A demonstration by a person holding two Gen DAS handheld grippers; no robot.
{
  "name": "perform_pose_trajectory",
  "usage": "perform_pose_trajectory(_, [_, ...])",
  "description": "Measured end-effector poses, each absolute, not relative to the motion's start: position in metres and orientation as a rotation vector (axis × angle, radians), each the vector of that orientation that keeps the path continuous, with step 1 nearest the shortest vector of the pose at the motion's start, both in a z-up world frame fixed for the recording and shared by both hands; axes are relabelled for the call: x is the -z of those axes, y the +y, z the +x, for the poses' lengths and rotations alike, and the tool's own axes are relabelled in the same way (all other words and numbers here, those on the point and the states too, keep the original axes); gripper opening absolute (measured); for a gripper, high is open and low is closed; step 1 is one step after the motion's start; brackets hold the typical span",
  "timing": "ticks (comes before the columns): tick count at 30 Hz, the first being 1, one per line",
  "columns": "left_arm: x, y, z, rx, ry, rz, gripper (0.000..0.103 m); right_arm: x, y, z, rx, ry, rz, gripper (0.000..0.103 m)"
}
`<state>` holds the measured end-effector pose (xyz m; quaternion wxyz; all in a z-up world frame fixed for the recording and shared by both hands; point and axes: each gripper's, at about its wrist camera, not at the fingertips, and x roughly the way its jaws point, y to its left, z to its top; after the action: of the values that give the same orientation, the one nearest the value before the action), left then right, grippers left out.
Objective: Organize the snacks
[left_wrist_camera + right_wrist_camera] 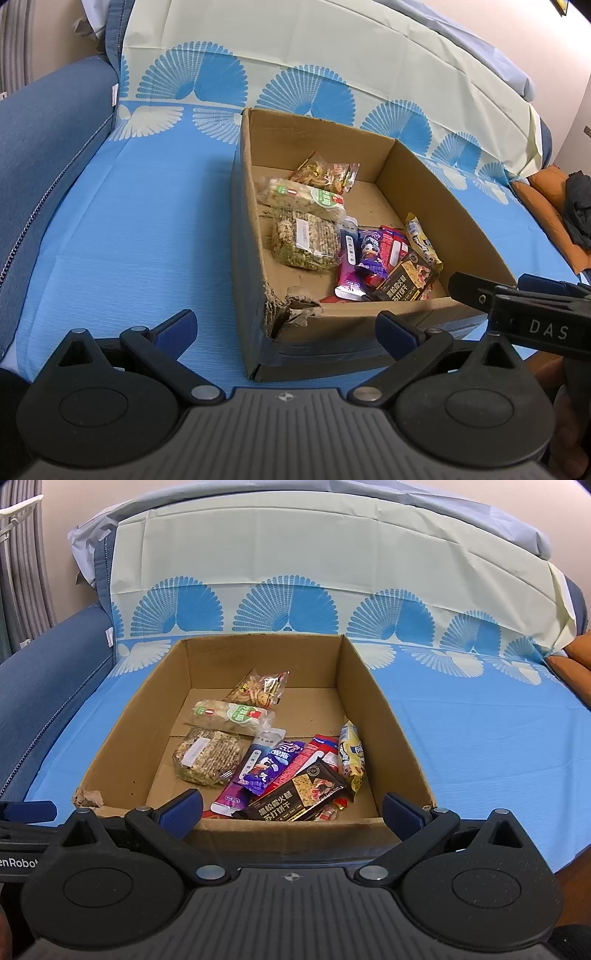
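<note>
Brown box (354, 686) (blue fan-print cloth (480, 716))

Blue fan-print sheet (480, 720) over sofa; orange cushion (543, 206) at right

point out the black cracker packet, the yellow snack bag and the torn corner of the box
black cracker packet (295, 799): right wrist view, on its printed front face.
yellow snack bag (352, 758): right wrist view, on the middle of the bag.
torn corner of the box (286, 308): left wrist view, on the ragged cardboard edge.

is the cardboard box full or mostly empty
Mostly empty. The cardboard box holds a single loose layer of snack packets along its left and near side, and much of its brown floor shows bare at the back right.
</note>
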<state>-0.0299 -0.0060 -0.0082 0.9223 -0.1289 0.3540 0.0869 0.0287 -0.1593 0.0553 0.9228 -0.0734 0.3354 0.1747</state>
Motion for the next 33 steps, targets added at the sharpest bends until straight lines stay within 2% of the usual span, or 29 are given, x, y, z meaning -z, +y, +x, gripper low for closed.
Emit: perform_pose_trajectory(33, [0.0114,-0.0065,-0.0295,-0.172,0.720,-0.260,0.103,-0.0548,-0.1587,0.0283,-0.354,0.690,-0.156,0.102])
